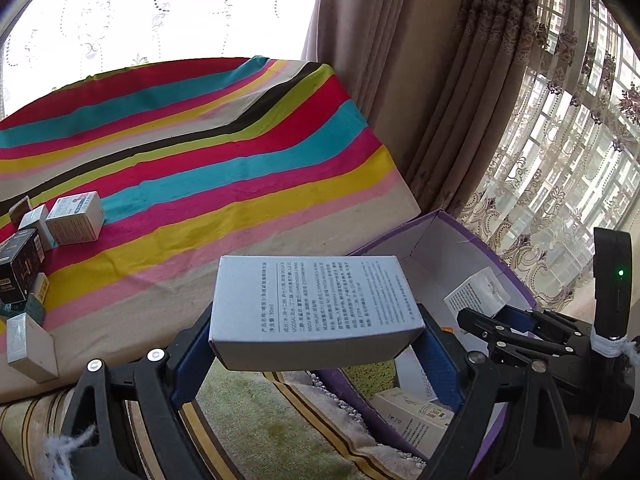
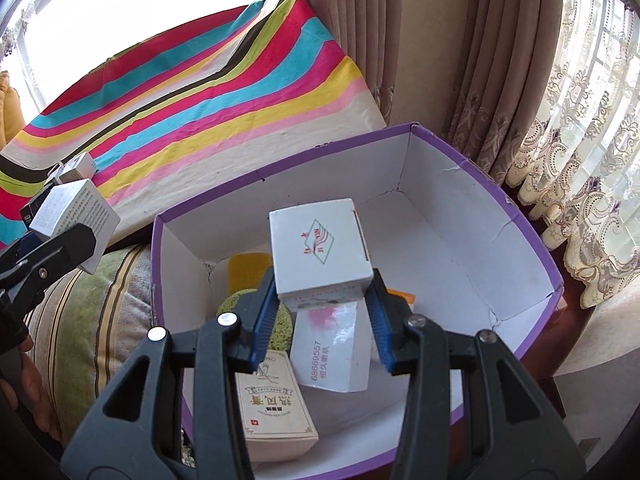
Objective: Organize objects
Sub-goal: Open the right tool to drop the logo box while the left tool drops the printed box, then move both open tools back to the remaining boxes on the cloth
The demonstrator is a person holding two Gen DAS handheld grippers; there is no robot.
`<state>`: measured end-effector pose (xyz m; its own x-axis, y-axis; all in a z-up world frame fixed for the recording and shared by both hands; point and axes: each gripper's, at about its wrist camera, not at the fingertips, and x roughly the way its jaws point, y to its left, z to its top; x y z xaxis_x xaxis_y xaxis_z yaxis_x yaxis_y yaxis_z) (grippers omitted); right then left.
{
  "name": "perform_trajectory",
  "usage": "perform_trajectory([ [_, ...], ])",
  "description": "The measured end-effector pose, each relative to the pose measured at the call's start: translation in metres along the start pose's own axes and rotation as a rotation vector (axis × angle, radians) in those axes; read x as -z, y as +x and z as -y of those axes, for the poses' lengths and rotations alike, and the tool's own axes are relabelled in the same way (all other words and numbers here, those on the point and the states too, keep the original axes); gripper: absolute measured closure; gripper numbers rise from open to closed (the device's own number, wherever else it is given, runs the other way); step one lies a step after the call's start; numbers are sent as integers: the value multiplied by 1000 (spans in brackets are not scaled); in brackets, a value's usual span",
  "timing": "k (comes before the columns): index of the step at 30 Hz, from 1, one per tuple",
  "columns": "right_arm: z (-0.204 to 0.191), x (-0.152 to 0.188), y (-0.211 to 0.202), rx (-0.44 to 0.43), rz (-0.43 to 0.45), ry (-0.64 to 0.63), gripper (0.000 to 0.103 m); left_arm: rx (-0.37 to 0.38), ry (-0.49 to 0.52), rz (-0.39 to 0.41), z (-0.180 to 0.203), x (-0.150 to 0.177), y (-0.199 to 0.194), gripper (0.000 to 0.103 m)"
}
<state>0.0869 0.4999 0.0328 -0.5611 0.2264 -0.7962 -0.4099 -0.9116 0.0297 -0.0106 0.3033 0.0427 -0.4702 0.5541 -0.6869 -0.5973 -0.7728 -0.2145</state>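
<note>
Right tool [image 2: 322, 300] grips small white carton [image 2: 318, 252] over purple storage box [image 2: 532, 240]; left tool [image 1: 316, 344] clamps grey printed carton [image 1: 316, 304] beside box rim. Lower right carton into free floor area, clear of beige carton [image 2: 276, 408], then release.

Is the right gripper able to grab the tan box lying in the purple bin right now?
Probably not yet. The right gripper is already shut on a white box, so its jaws are full. The tan box lies uncovered in the purple bin, just below.
</note>
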Motion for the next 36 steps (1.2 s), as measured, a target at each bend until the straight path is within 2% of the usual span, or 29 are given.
perform_trajectory([
  [5,9,-2,-4,32,14,11,56,80,44,-10,20,-3,6,11],
  [7,11,-2,-6,45,19,15,56,102,68,-12,28,-3,9,5],
  [9,13,-3,-8,49,23,24,45,109,77,-7,32,-4,8,2],
  [11,13,-3,-10,53,29,25,39,109,72,-5,31,-4,8,2],
  [17,9,-4,-12,56,30,13,37,110,8,2,18,-6,7,2],
  [29,-7,-6,-21,55,43,-19,31,105,-29,31,-2,-4,-7,2],
  [36,-28,-4,-26,22,54,-37,30,87,-72,47,-26,4,-21,2],
])
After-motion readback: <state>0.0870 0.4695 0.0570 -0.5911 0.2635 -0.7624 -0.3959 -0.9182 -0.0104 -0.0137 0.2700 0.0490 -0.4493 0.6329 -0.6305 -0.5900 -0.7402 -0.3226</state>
